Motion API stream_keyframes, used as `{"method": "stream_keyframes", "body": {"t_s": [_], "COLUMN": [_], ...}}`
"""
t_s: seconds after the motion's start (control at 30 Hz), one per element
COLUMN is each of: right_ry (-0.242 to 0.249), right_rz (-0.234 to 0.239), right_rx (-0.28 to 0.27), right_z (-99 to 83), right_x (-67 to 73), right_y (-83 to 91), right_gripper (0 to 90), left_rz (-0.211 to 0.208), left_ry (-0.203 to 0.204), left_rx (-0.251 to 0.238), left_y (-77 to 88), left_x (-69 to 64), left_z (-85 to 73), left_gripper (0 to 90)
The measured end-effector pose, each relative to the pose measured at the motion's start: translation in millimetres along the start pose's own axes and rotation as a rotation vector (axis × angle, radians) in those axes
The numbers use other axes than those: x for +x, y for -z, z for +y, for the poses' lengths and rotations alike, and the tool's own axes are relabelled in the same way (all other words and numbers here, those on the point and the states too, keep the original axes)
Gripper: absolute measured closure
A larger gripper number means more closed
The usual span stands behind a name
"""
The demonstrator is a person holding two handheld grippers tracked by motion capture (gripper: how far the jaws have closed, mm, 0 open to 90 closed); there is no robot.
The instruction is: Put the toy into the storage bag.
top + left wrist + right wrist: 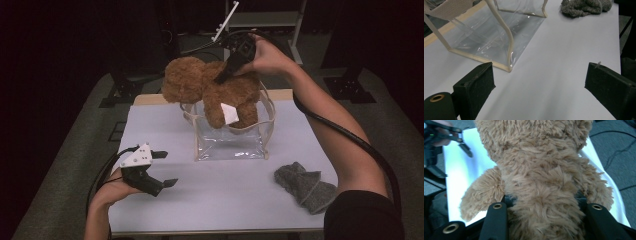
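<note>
My right claw [223, 76] pinches the brown teddy bear [212, 90] by its body, holding it over the mouth of the clear bag [230, 142]. My left claw [164, 169] rests spread on the bench [225, 195].

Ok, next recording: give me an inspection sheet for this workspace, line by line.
Surface: white table top, flat, on a wooden table.
Job's things: brown teddy bear held over the open top of a clear plastic bag with cream trim; its legs hang into the opening.
Clutter: grey knitted cloth, crumpled near the right front corner.
Grippers: right tongs shut on the bear's body; left tongs open and holding nothing, low over the table at front left.
Cables: a black cable runs along the right forearm; another trails from the left tongs off the table edge.
Surroundings: dark room, grey floor, stand bases behind the table.
</note>
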State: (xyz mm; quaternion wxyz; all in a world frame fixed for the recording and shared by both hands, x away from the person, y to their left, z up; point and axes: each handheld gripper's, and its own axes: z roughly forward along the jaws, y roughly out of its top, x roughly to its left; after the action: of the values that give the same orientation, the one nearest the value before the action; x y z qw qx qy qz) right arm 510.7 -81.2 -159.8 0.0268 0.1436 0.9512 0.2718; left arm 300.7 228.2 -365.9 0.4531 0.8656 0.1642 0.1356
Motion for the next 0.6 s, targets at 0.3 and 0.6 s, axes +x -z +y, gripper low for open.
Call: {"method": "stream_keyframes", "body": {"t_s": [0.3, 0.6], "right_ry": [-0.078, -0.097], "right_rz": [-0.048, -0.073], "right_rx": [-0.033, -0.053], "right_z": [-17.4, -27.6], "right_x": [-27.3, -36.9], "right_y": [12.6, 20.3], "right_gripper": [54.9, 54.8], "left_rz": [-0.006, -0.003], "left_ry": [-0.004, -0.004], "left_rx": [0.0, -0.001], "left_y": [-1.1, 0.7], "left_x": [-1.3, -2.1], "left_z": [1.2, 1.6], "left_gripper": [7.9, 7.9]}}
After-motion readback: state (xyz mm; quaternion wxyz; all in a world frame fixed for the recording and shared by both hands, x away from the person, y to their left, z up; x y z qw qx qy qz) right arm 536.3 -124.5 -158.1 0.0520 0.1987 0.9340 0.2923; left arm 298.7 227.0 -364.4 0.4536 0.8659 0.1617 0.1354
